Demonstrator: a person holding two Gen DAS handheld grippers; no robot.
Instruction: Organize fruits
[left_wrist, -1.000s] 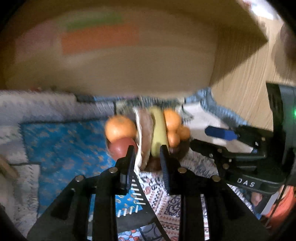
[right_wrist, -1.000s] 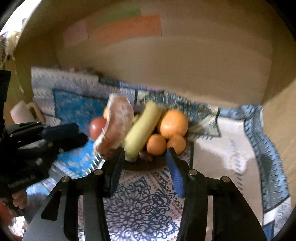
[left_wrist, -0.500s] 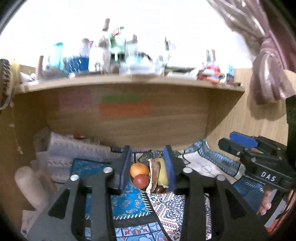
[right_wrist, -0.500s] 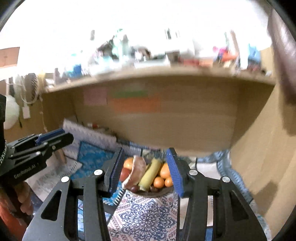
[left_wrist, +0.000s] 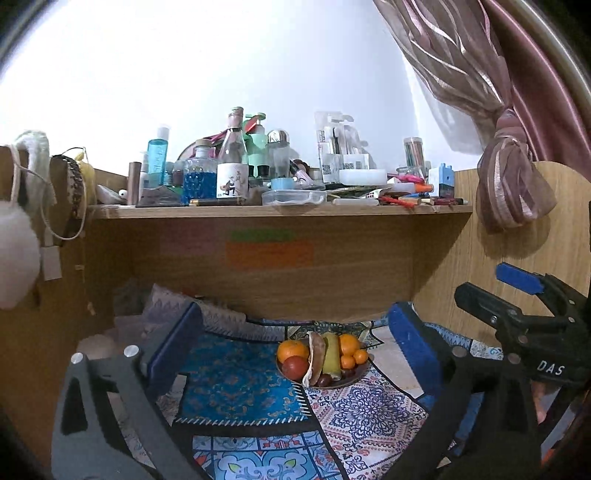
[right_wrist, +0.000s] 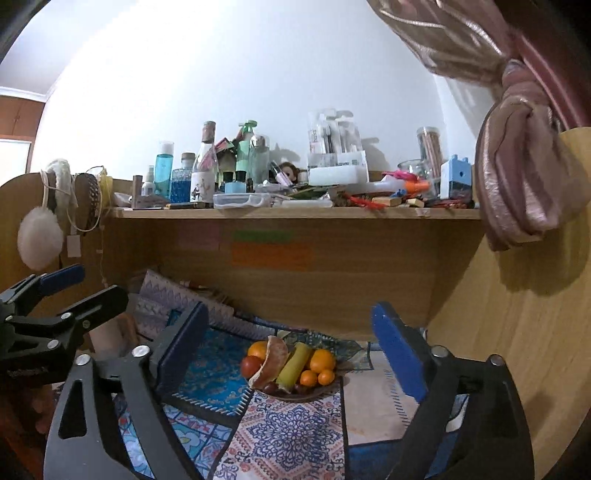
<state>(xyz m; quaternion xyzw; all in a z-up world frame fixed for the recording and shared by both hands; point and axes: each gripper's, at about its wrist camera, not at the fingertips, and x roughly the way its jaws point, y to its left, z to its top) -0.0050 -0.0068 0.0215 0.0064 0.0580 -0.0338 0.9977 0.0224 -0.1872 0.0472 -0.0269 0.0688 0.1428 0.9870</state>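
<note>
Both grippers have drawn back and risen from the fruit bowl (left_wrist: 360, 380), which now sits well off on the patterned cloth (left_wrist: 354, 410). From the left wrist, the left gripper (left_wrist: 295, 350) is opening, empty, before three oranges, one red apple (left_wrist: 295, 367) and one banana (left_wrist: 331, 356). From the right wrist, the right gripper (right_wrist: 290, 349) likewise spreads empty; sorting looks finished, so only withdrawal likely remains.
</note>
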